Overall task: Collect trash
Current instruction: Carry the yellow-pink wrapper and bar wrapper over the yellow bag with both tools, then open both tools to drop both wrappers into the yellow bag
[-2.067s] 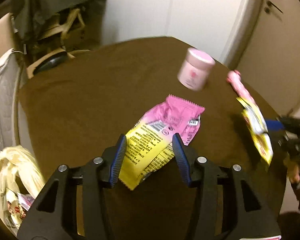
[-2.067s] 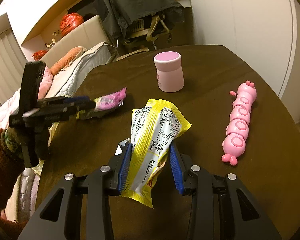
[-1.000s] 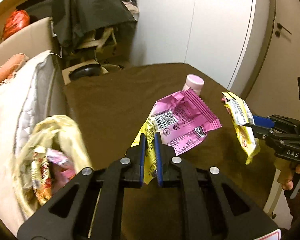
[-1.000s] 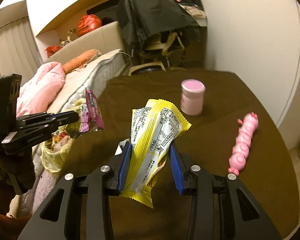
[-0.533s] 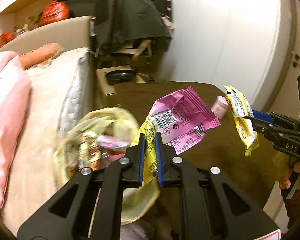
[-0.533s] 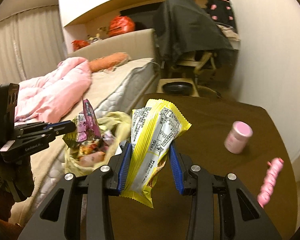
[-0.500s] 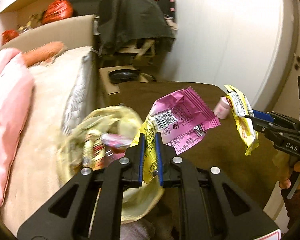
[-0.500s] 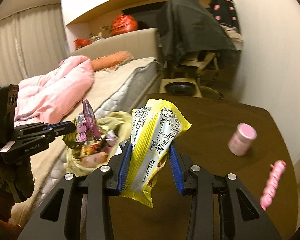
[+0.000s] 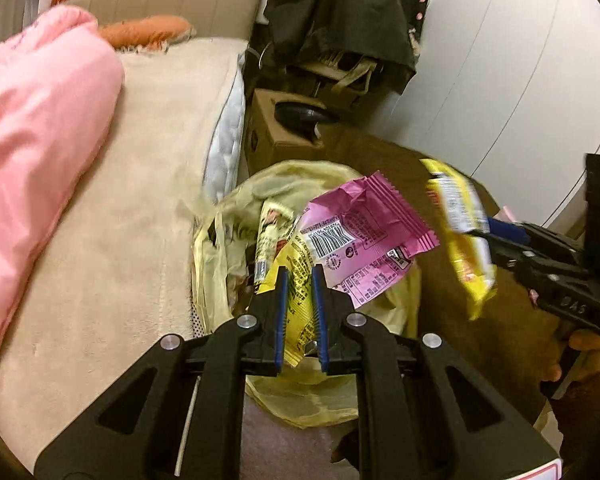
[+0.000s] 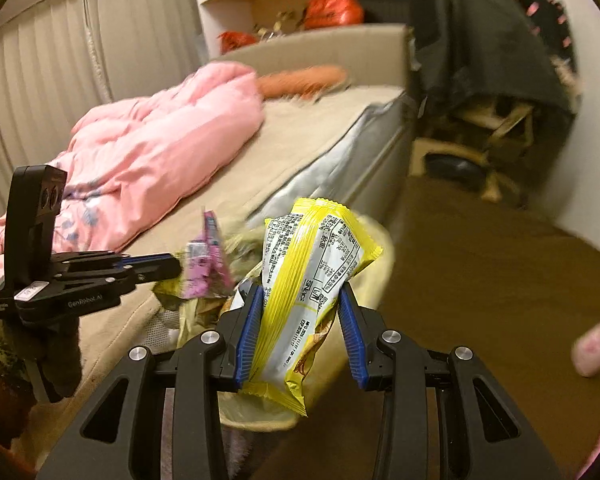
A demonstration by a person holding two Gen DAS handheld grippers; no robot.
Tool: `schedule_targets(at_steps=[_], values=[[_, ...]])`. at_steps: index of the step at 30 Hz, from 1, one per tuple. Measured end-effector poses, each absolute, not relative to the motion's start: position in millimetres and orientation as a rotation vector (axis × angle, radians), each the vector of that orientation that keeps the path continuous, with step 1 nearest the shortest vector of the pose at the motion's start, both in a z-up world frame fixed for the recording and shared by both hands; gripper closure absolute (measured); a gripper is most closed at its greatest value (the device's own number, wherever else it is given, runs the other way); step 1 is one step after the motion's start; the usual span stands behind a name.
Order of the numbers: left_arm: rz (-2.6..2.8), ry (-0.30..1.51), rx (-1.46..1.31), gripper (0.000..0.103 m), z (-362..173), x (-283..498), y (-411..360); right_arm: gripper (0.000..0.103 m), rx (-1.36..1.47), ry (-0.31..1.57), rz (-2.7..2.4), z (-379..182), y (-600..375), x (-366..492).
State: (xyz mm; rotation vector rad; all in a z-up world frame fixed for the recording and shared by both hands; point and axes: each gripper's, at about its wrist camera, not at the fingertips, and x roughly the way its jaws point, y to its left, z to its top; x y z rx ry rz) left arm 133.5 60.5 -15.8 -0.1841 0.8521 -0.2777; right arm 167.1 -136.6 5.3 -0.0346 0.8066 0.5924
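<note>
left claw point(image 9: 300, 312) clenched on crinkled pink-and-yellow foil wrapper point(image 9: 364, 236), probably over yellow plastic trash bag point(image 9: 216, 240); right claw point(image 10: 302, 330) grasping yellow-and-white snack packet point(image 10: 308, 276). next: release both inside.

Bed point(image 9: 140, 208) with beige cover, bearing a pink quilt point(image 9: 32, 128) and an orange cushion point(image 9: 144, 32) near the headboard. Brown bench point(image 10: 480, 280) beside the bed, bearing a pink jar point(image 10: 594, 344), blurred. Yellow trash bag point(image 9: 228, 240) between bed edge and bench; its support not discernible. Cardboard box point(image 9: 276, 132) beyond the bench.
</note>
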Motion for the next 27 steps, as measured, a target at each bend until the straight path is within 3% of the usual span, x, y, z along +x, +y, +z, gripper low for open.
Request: schedule_targets(at_steps=[9,19,27], values=[[-0.298,0.974,-0.185,0.091,-64,184,62,0.067,-0.091,0.938,0.623,-57,-107,228],[-0.308,1.028,-0.232,0.090,-89,205,71,0.066,-0.131,1.029,0.647,-81,-95,252],[-0.317,0.987,-0.269,0.080,-80,199,76,0.060,-0.113,1.028,0.586,-80,-99,245]])
